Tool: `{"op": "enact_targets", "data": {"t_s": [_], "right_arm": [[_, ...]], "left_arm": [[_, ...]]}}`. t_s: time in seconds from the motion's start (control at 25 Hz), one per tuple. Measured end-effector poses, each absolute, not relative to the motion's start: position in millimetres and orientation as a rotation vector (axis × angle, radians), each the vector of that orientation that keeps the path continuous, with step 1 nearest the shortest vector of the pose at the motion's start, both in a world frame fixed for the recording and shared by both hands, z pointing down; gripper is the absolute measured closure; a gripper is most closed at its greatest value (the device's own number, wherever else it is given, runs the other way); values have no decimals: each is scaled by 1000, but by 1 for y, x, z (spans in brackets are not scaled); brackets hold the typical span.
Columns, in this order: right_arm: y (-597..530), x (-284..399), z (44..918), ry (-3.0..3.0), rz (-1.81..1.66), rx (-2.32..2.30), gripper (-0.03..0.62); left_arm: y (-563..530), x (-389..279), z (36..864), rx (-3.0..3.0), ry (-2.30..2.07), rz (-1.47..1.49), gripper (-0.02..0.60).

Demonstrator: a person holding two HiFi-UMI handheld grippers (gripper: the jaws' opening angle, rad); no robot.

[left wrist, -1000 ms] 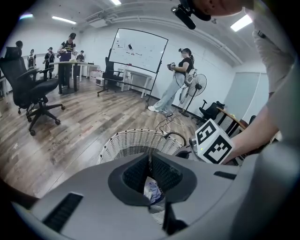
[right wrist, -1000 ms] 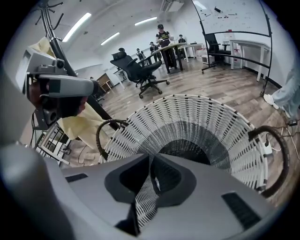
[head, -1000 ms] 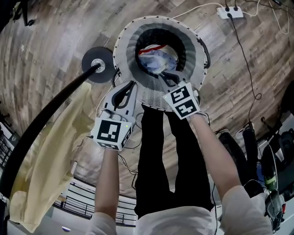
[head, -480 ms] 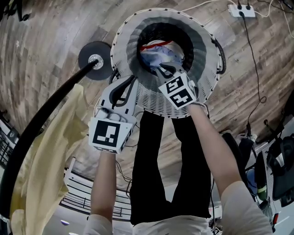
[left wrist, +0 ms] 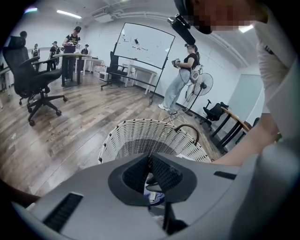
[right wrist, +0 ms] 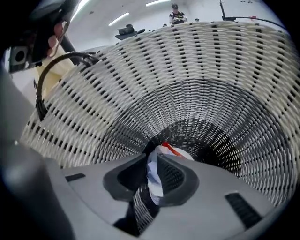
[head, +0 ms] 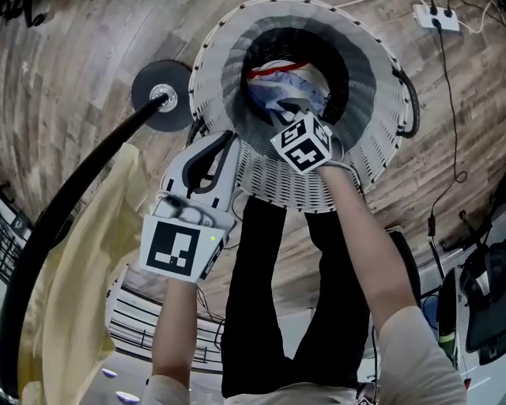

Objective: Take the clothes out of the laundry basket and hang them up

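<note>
**A:** Start closest in. What are the left tongs doing?

**B:** The left tongs (left wrist: pixel 150 158) hang just outside the laundry basket (head: pixel 379 150), over its near rim. Their jaws are closed together on nothing.

**A:** And the right ones?

**B:** The right tongs (right wrist: pixel 152 158) reach down through the basket's mouth. Their jaws have just been opening and now stand apart. White cloth shows in the gap between them, but the pads are not pressing on it.

**A:** Where are the clothes?

**B:** The clothes (head: pixel 277 83) are a crumpled white and blue bundle with a red stripe. They lie at the bottom of the basket, under the right tongs.

**A:** Anything past the basket?

**B:** On the basket's left a round black base (head: pixel 162 99) stands on the wooden floor, and a black rail (head: pixel 79 198) runs from it. A yellow cloth (head: pixel 87 261) hangs beside that rail. Off the basket's far right rim lies a white power strip (head: pixel 437 16).
</note>
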State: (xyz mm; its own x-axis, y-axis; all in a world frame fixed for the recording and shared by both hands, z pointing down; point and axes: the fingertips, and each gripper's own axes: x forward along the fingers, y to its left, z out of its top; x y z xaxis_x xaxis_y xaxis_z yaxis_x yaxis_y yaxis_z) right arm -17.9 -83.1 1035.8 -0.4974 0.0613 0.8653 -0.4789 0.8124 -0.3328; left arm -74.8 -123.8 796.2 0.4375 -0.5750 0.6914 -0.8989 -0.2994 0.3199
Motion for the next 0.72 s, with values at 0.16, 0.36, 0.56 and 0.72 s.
{"op": "enact_targets", "data": {"t_s": [0.16, 0.36, 0.56, 0.72], "right_arm": [[-77, -20, 1053, -1979, 678, 287, 508], [-71, -21, 1076, -1949, 664, 269, 503], [-64, -21, 1096, -1923, 686, 264, 491], [-59, -22, 1108, -1907, 683, 257, 487]], "left_arm": [[-122, -75, 791, 1992, -1219, 580, 549], [-120, -79, 791, 1986, -1195, 596, 549], [-117, -82, 793, 1988, -1181, 606, 549], [-116, -85, 794, 1994, -1175, 614, 549]]}}
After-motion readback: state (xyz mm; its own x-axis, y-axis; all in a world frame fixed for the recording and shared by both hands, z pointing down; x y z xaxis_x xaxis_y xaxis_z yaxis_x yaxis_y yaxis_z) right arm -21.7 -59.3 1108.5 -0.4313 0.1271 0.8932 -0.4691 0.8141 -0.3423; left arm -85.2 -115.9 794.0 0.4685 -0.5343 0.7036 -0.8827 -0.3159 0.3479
